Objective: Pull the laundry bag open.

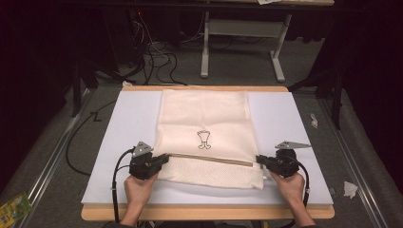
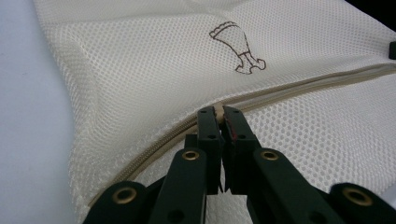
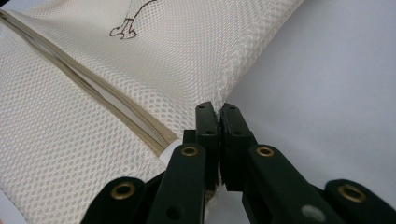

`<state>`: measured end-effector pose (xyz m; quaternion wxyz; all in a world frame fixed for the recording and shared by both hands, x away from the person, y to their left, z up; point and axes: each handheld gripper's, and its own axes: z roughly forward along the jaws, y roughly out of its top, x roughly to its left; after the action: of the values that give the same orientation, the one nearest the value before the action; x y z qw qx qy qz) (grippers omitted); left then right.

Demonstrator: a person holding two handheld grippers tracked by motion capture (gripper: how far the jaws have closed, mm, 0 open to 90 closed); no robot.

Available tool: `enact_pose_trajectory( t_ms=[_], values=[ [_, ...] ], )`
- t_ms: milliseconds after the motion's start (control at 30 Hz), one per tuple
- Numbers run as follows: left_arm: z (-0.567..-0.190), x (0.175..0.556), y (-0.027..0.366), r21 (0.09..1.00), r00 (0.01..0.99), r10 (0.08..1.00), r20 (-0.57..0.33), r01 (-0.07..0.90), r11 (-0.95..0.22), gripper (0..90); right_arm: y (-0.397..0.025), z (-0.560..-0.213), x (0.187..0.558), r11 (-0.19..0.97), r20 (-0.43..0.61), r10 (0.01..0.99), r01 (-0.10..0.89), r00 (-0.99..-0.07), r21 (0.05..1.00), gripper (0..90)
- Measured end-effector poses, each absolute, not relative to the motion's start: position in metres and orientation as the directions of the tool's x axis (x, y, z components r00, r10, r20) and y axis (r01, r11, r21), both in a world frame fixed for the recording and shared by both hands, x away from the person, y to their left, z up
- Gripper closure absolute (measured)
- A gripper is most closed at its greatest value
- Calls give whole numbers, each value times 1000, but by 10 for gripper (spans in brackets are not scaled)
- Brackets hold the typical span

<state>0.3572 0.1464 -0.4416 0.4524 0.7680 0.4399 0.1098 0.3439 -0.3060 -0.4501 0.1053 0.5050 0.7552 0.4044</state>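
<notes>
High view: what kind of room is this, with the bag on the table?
Probably a lab or workshop set up for recording. A white board on a wooden table holds the mesh bag, loose cables lie on the grey carpet, and a person works a hand-held gripper in each hand.

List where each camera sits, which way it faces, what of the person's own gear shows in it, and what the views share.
High view: above the person's side, facing forward and down on the white table; both hands, left gripper and right gripper show.
Left gripper view: rides the left gripper, looking along its shut jaws at the zipper.
Right gripper view: rides the right gripper, jaws shut on the bag's edge.
Shared: the cream mesh bag and its brown emblem.
</notes>
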Motion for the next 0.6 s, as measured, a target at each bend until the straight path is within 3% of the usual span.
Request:
enact_pose_trajectory(
  t_ms=[600],
  values=[
    [-433,361,159,801,564,795,-225,571,-179,870,-318,-443,345,138,250,861,677,-443,723,888]
  ],
)
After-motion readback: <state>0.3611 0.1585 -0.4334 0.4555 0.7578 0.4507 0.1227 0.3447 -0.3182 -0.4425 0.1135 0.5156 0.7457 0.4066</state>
